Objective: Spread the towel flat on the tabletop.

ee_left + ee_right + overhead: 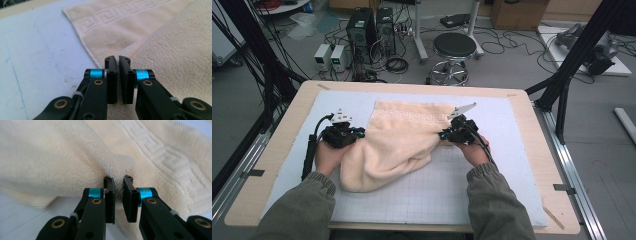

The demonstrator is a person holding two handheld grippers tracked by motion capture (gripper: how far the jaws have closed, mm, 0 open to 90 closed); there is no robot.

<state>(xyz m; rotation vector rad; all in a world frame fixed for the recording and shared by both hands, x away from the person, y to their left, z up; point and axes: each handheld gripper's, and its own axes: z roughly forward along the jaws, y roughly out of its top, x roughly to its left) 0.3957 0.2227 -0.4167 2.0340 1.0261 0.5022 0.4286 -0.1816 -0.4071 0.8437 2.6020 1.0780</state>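
Soft, even light, faint shadows; both gripper views blur close up, high view sharp.

Lab, computer towers (pixel 371 27), cables (pixel 507 42), stool (pixel 454 50)

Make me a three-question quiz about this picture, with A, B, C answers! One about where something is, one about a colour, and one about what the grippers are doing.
1. Where is the towel?
A. on the floor
B. on the white mat
C. on the stool

2. What colour is the towel?
A. cream
B. green
C. red

3. What are the left gripper and right gripper doing?
A. both wide open
B. both shut on the towel
C. resting off the table

Answers: 1 B, it lies bunched on the mat between the hands. 2 A, its cloth is pale cream. 3 B, each gripper view shows cloth pinched between the jaws.
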